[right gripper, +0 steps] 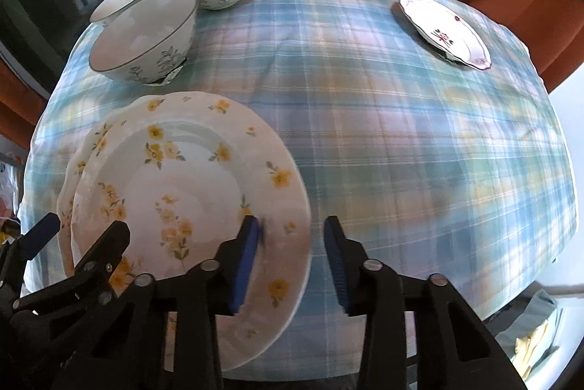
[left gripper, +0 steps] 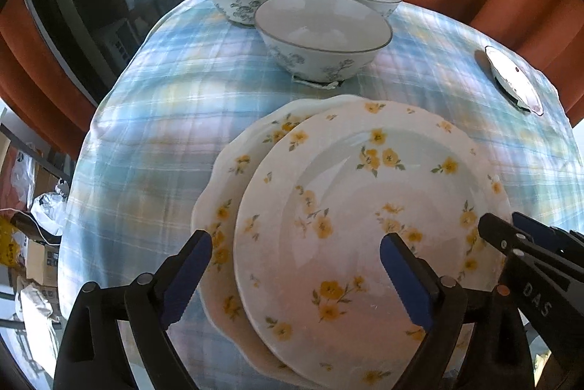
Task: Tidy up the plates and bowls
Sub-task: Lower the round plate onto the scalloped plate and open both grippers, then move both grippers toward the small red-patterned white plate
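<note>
Three blue-flowered bowls [left gripper: 321, 36] sit clustered at the far side of my surface [right gripper: 401, 153], all empty as far as I can see; the nearest one [right gripper: 146, 39] rests on a small scrap I can't identify. Two yellow-flowered plates are stacked near me: the top plate [left gripper: 365, 226] sits offset right on the lower plate [left gripper: 226, 207], nothing on it. A small white plate [right gripper: 445, 29] with dark red marks lies well apart, far right, on something dark.

My left gripper [left gripper: 295, 277] has its fingers spread wide, straddling the plates' left rims without pressing. My right gripper [right gripper: 292, 262] has fingers part-spread astride the top plate's right rim; contact is blurred, looks clear. The plates' near edges are hidden behind both grippers.
</note>
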`<state>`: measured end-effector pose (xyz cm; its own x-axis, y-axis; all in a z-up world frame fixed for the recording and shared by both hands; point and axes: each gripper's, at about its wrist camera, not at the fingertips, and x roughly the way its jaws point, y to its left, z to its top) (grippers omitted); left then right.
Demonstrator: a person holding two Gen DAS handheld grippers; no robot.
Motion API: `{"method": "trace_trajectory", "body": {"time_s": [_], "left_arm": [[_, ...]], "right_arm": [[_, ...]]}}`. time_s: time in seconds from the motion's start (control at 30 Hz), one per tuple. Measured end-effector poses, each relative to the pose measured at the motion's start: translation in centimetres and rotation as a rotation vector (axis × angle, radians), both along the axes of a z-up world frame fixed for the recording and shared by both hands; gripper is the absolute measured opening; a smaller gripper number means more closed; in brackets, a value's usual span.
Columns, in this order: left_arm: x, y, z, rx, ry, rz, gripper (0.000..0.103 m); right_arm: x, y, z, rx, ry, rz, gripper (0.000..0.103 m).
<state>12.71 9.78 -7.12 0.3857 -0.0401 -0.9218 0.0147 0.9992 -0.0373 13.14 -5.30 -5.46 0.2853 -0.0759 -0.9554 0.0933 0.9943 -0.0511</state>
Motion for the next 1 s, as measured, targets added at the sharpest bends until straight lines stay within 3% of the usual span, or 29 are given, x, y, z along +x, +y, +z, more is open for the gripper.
{"method": "trace_trajectory", "body": {"time_s": [0.67,0.83,0.93,1.0], "left_arm": [[-0.7,2.3,-0.4,0.009,0.043,-0.038,0.095],[-0.8,1.7,0.4,-0.001,0.030,-0.076,0.095],[-0.7,1.1,1.3,-0.011,0.019,-0.097,0.095],[-0.6,0.6,2.0,-0.011,0.002,-0.109,0.095]], "right_arm": [[-0.2,3.2,-1.5,-0.040,0.032,-0.013,0.037],[-0.3,2.4,-1.2,0.026,0.034,-0.046,0.042],[-0.6,2.0,-0.1,0.058,0.004,-0.053,0.052],[-0.9,1.6,1.0,0.060,-0.034,-0.057,0.069]]}}
